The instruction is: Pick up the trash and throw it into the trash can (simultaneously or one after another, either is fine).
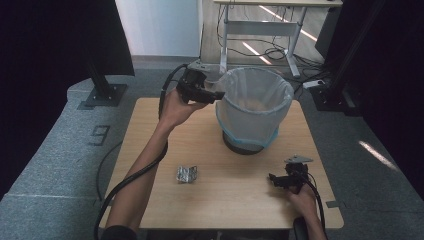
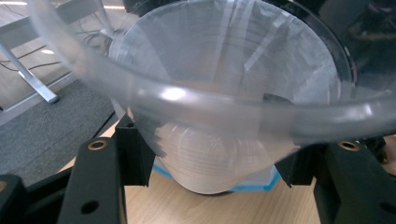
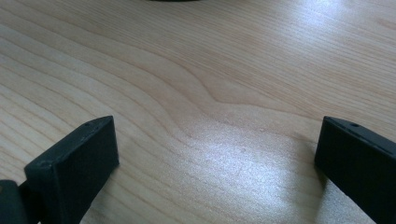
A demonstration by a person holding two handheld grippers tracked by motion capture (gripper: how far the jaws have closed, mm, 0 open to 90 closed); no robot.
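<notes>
My left gripper (image 1: pixel 219 95) is raised at the left rim of a waste bin (image 1: pixel 255 107) lined with a translucent white bag. It is shut on a clear plastic cup (image 1: pixel 214 80). In the left gripper view the cup (image 2: pixel 210 154) sits between the black jaws of the left gripper (image 2: pixel 215 158), its wide rim towards the camera, and the bin's bag (image 2: pixel 261 184) shows behind and through it. A crumpled silver wrapper (image 1: pixel 187 174) lies on the wooden table (image 1: pixel 230 200). My right gripper (image 1: pixel 282 181) rests low at the front right, open over bare wood (image 3: pixel 210 70), nothing between the jaws of the right gripper (image 3: pixel 217 135).
The bin stands at the back middle of the table, with free tabletop in front of it and to both sides. A desk frame with cables (image 1: pixel 260 35) stands on the floor behind. Dark stands (image 1: pixel 102 90) flank the table.
</notes>
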